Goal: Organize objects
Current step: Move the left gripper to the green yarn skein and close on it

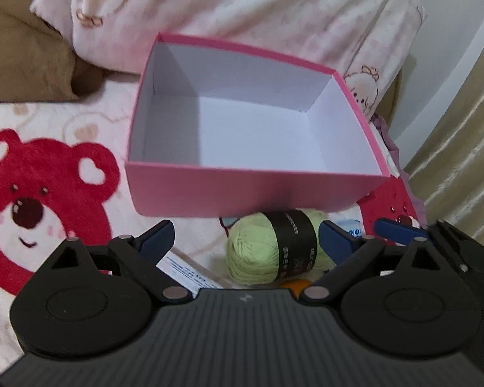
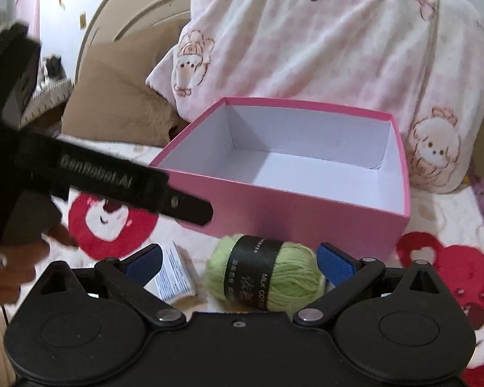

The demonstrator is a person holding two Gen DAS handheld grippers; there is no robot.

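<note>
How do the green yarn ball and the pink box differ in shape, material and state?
The yarn ball is rounded and soft, wound from light green thread; the pink box is square-edged, stiff card with flat walls. The yarn ball wears a black paper band; the pink box has plain pink sides and a white inside. The yarn ball is solid; the pink box stands open and empty. Both rest on the bear-print blanket, the ball just in front of the box.

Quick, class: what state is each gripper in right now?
Left gripper: open, holding nothing.
Right gripper: open around the yarn, not gripping it.
</note>
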